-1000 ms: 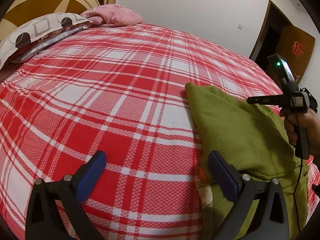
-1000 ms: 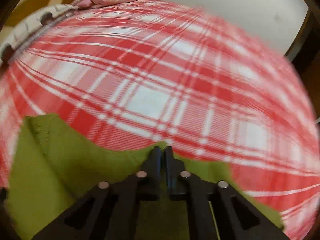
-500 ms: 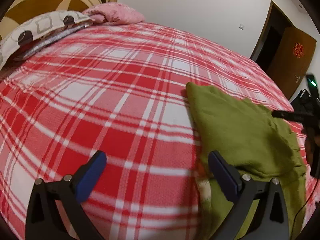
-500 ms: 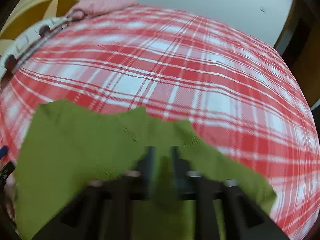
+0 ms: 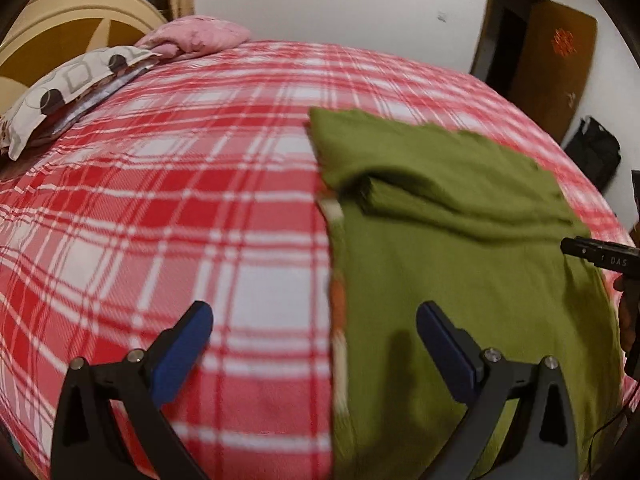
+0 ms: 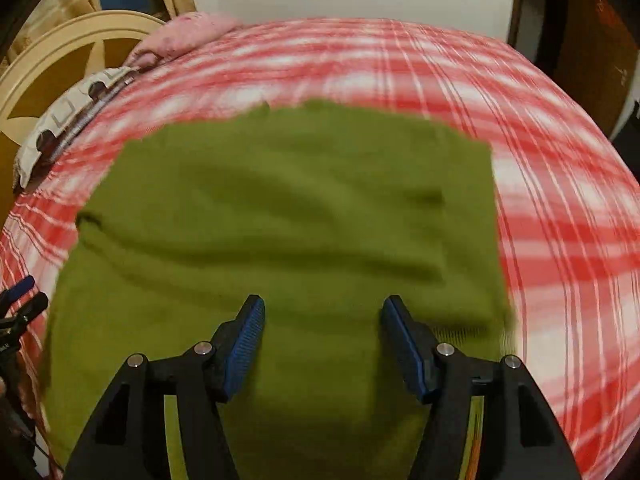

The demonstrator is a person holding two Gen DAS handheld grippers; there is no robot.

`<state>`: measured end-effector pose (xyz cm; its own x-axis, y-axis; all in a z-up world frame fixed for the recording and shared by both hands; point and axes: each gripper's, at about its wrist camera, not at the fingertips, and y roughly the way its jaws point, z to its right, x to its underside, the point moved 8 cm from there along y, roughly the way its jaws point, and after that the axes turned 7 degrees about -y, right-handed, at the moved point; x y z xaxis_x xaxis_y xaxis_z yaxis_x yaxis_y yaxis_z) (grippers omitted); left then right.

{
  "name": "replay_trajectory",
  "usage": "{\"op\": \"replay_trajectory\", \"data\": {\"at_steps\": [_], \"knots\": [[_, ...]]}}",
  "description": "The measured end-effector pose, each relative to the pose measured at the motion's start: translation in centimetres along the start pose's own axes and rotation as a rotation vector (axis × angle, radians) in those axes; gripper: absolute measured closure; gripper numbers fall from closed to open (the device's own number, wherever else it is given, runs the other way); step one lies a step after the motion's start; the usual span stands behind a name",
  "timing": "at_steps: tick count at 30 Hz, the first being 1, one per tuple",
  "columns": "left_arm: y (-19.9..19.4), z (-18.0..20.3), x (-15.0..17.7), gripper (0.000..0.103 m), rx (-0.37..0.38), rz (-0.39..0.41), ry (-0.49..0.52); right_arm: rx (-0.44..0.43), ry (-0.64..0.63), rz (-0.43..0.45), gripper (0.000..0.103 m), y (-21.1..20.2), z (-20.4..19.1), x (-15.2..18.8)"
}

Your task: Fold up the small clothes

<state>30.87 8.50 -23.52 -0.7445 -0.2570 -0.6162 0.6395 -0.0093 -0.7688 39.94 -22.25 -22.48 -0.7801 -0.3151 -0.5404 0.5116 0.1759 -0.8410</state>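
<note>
Fingers of the left gripper (image 5: 314,334) stand wide apart, blue pads bare, nothing between them; left pad over the red plaid bedspread (image 5: 168,200), right pad (image 5: 446,350) over the near part of the green garment (image 5: 460,264). Left wrist view: garment lies on the right half of the bed, far part folded over into a thicker layer, an orange-and-white trim strip along its left edge. Patterned pillow (image 5: 68,88) and pink pillow (image 5: 196,38) at the far left corner by the headboard. Right gripper's tip (image 5: 596,254) pokes in at the right edge, a hand (image 5: 628,312) behind it.

Right wrist view, blurred: right gripper (image 6: 322,336) has just been opening, jaws moderately apart, no cloth pinched. Green garment spreads flat under them, far edge ragged against the plaid. Left gripper's tips show at the left edge.
</note>
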Motion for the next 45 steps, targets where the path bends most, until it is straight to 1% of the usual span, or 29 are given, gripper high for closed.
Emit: {"op": "replay_trajectory", "data": {"at_steps": [5,7,9,12,15,17,20,24,26,28,31,35,37,39,40,43,45], "knots": [[-1.3,0.4,2.6,0.000,0.010,-0.031,0.017,0.019,0.002,0.008,0.040,-2.7,0.0,4.6],[-1.9,0.5,3.6,0.000,0.021,-0.042,0.026,0.041,-0.011,0.017,0.040,-4.0,0.0,6.2],[-2.7,0.7,4.2,0.000,0.021,-0.039,0.035,0.051,-0.008,0.007,0.040,-5.0,-0.2,8.1],[-4.2,1.1,5.3,0.000,0.042,-0.034,0.049,0.055,0.005,0.020,0.040,-7.0,-0.3,10.6],[-5.5,1.4,6.5,0.000,0.057,-0.029,0.064,0.047,0.029,-0.002,0.040,-8.2,-0.3,12.8],[-6.1,1.6,7.4,0.000,0.060,-0.037,0.074,0.053,0.038,-0.001,0.040,-8.9,-0.2,14.1],[-6.9,1.7,8.8,0.000,0.067,-0.046,0.078,0.078,0.046,0.014,0.040,-9.9,-0.2,15.5],[-7.7,1.9,11.3,0.000,0.079,-0.080,0.088,0.066,0.082,0.019,0.040,-10.9,-0.3,17.6],[-7.8,1.6,12.6,0.000,0.070,-0.099,0.091,0.074,0.081,0.025,0.040,-11.3,-0.4,18.5],[-7.8,1.2,13.8,0.000,0.077,-0.132,0.064,0.086,0.080,0.028,0.040,-11.9,-0.3,19.2],[-7.9,0.8,15.5,0.000,0.098,-0.180,0.017,0.064,0.116,0.028,0.040,-12.6,-0.1,20.1],[-8.9,1.7,16.3,0.000,0.125,-0.175,0.048,0.046,0.159,0.039,0.040,-13.8,0.4,21.6],[-9.0,2.1,16.3,0.002,0.132,-0.173,0.057,0.033,0.177,0.043,0.040,-14.3,0.7,22.5],[-9.0,2.2,16.6,0.008,0.148,-0.188,0.059,0.036,0.192,0.046,0.040,-14.8,1.3,23.4],[-8.9,2.3,16.8,0.010,0.155,-0.201,0.059,0.037,0.200,0.047,0.040,-15.0,1.5,23.9],[-8.9,2.7,16.9,0.011,0.160,-0.205,0.076,0.036,0.208,0.052,0.040,-15.6,1.6,24.7],[-9.0,3.0,17.1,0.014,0.175,-0.213,0.081,0.028,0.206,0.051,0.040,-15.8,1.2,25.2]]}}
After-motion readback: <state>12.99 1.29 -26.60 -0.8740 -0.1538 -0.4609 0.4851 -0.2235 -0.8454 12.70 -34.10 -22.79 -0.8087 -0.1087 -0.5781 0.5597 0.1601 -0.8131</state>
